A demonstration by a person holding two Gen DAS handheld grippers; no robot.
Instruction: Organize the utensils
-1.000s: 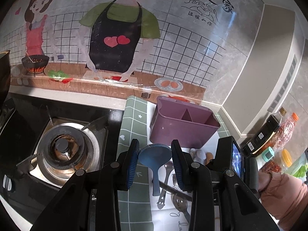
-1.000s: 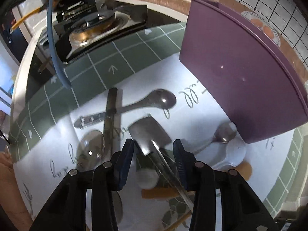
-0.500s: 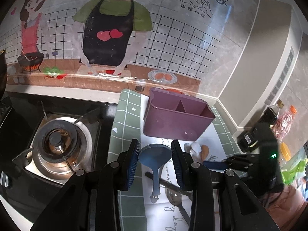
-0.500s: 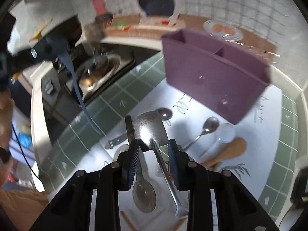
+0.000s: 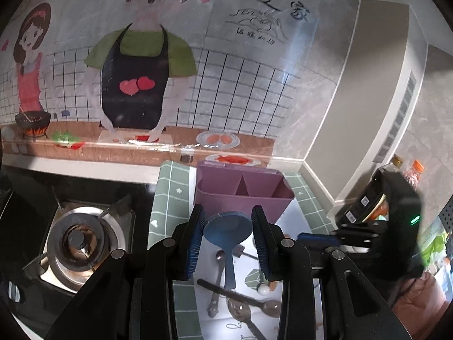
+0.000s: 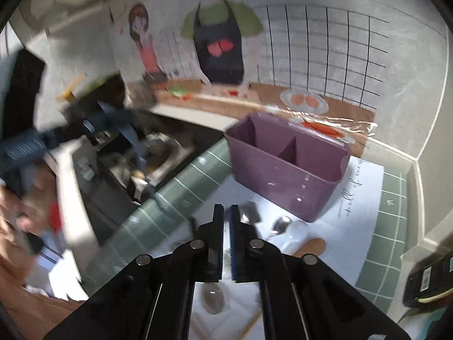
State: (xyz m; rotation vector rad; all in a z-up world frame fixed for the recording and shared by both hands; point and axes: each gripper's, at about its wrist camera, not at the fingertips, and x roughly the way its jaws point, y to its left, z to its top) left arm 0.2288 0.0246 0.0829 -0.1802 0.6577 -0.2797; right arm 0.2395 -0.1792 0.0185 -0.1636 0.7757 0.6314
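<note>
My left gripper is shut on a blue spoon, whose handle hangs down over the mat. Just beyond it stands the purple utensil caddy, upright, its compartments showing nothing inside. The right gripper hangs above the mat in front of the caddy. Its jaws are closing and almost together, with nothing visible between them. Below it lie a metal spatula, a metal spoon, a white spoon and a wooden spoon. A knife and more metal spoons lie nearer.
A gas burner sits on the black hob left of the green-checked mat. Sauce bottles stand at the right by the wall corner. The picture-covered wall runs close behind the caddy. A person's hand shows blurred at the left.
The right gripper rose off the utensils and its jaws narrowed from around the spatula handle to almost together; the spatula stayed on the mat. The left gripper lifted slightly with the blue spoon.
</note>
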